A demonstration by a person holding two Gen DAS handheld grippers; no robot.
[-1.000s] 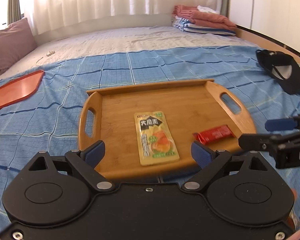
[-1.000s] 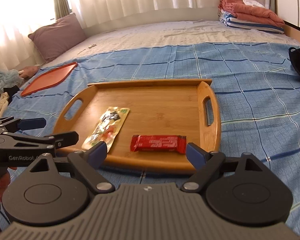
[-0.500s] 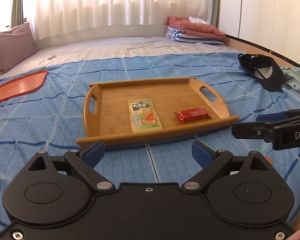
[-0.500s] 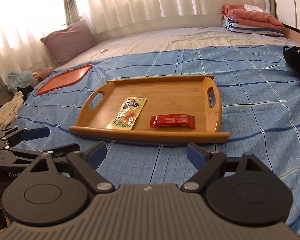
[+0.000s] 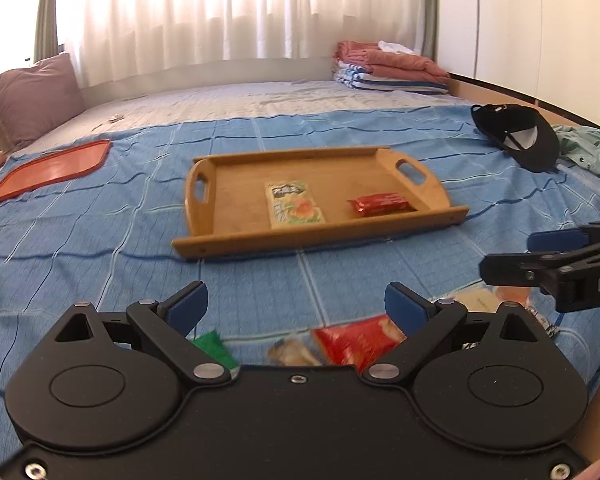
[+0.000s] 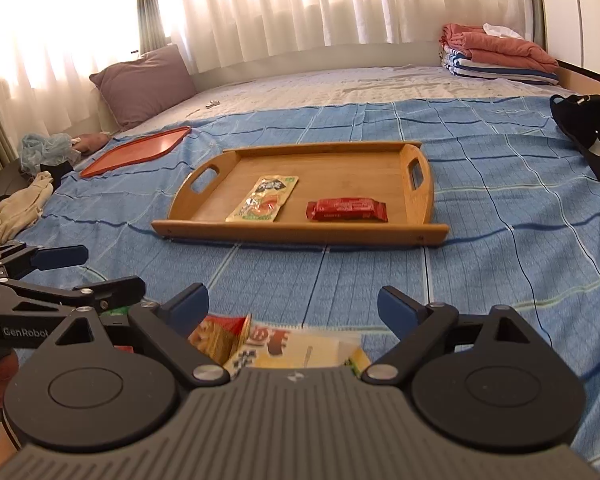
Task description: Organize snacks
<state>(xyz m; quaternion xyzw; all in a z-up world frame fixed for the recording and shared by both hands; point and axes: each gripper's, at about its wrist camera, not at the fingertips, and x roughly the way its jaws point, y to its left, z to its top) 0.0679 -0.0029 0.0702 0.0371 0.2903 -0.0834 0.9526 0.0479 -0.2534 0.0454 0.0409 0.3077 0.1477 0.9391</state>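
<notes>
- Currently both grippers empty — left gripper jaws wide apart, right gripper jaws opening.
- Loose snacks: red packet beneath left jaws, yellow packet beneath right.
- Wooden tray ahead holds 2 snacks.

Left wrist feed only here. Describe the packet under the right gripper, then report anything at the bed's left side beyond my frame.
Observer: From the right wrist view, a yellow-and-white packet with red print lies on the bedspread. The right gripper is opening above it, with nothing between the pads.
Operator: Now the left side.
Observer: A cream cloth lies bunched there, nearer us than the orange tray.
</notes>
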